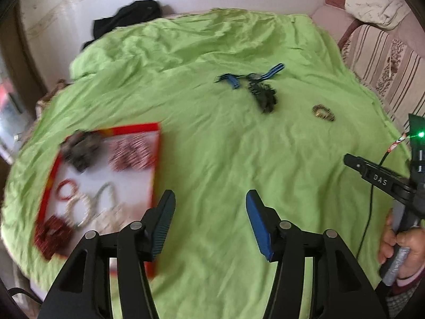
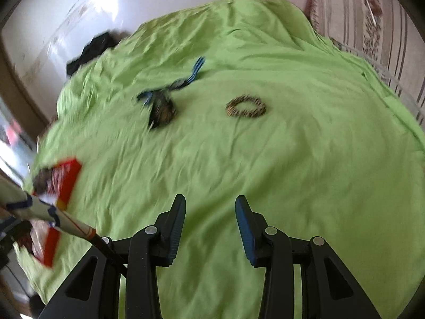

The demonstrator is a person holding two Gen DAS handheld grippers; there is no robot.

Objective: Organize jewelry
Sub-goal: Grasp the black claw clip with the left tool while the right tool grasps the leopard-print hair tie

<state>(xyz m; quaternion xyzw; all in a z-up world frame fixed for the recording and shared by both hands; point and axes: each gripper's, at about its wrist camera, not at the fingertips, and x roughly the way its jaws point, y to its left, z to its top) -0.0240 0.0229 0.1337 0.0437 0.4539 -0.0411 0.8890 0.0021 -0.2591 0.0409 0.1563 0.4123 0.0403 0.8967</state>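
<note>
— Obstructions? State of grippers?
— My left hand-held gripper (image 1: pixel 209 199) and right hand-held gripper (image 2: pixel 209 204): jaws apart, empty. Gold bracelet (image 2: pixel 245 106) mid-bed, dark jewelry heap (image 2: pixel 162 109) beside it. Red tray (image 1: pixel 156 159) near bed's (image 1: pixel 212 146) left edge. Nothing between.

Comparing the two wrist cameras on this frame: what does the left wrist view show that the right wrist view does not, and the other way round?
Only the left wrist view shows the red-rimmed tray's contents: red bangles, pale bead bracelets, a dark red scrunchie. It also shows the right gripper from the side and the hand holding it.

Only the right wrist view shows the right gripper with its jaws apart and empty.

Both show the green bedsheet, the gold-and-black bracelet, the blue-strapped watch and the dark hair accessory.
</note>
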